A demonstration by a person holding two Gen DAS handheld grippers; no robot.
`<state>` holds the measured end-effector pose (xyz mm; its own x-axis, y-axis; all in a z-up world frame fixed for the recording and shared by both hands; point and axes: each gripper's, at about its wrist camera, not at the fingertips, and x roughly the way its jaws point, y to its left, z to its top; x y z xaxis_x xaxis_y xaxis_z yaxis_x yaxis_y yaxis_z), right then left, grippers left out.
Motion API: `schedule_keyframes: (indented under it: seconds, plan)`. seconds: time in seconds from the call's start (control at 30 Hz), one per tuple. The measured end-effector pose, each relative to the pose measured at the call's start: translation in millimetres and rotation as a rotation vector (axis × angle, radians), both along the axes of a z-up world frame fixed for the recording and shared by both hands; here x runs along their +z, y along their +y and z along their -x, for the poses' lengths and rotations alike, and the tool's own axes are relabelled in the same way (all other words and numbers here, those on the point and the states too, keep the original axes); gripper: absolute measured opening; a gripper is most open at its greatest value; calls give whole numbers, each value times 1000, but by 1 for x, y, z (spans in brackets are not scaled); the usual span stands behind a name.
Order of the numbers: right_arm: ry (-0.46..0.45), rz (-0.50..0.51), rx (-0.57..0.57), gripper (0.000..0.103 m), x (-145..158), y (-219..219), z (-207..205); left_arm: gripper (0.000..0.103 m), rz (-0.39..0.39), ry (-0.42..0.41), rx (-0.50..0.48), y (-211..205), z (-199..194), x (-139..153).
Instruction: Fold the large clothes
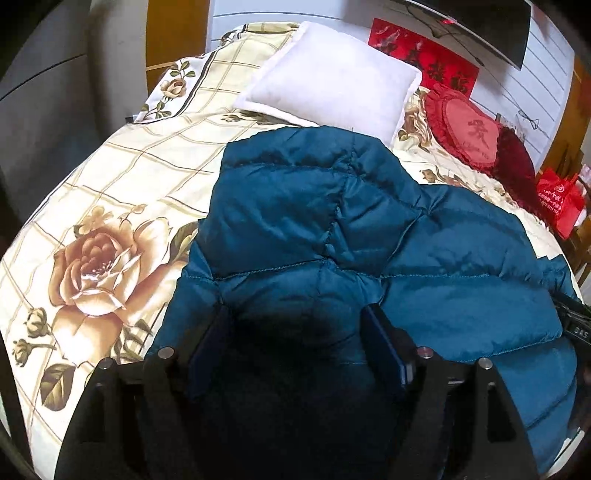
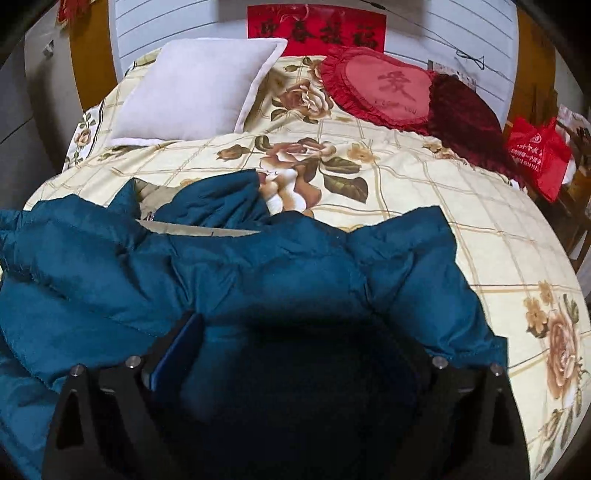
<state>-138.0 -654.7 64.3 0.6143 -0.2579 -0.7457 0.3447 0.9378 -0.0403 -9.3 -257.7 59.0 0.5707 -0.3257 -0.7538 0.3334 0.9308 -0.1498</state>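
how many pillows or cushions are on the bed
3. A white square pillow lies at the head of the bed on the left; a red heart-shaped frilled cushion sits to its right, with a dark maroon velvet cushion beside it. The blue puffer jacket could hide more.

A home bedroom: a bed [image 2: 424,192] spread with a rose-print quilt, a white pillow [image 2: 195,92] and a red heart cushion [image 2: 384,92] at its head, and a red festive banner [image 2: 317,31] on the wall behind the pillow.
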Motion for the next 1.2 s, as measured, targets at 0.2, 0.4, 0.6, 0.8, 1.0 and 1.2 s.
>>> schedule_keyframes:
  seconds: [0.2, 0.4, 0.6, 0.8, 1.0, 1.2]
  plan:
    - [-135, -138, 138, 94, 36, 39, 32, 97, 22, -44, 63, 12, 3, 21]
    - [-127, -192, 247, 94, 36, 91, -4, 97, 13, -45, 107, 13, -18, 29]
    - [-46, -151, 247, 94, 14, 122, -48, 97, -25, 7, 120, 10, -36, 9]
    - [-18, -176, 221, 94, -10, 115, -64, 98, -16, 26, 116, 6, -44, -3]
    - [-21, -182, 217, 94, -10, 112, -61, 99, -31, 13, 116, 1, -44, -9]
    - [-103, -118, 120, 92, 33, 54, 7, 99, -19, 12, 113, 3, -43, -11]
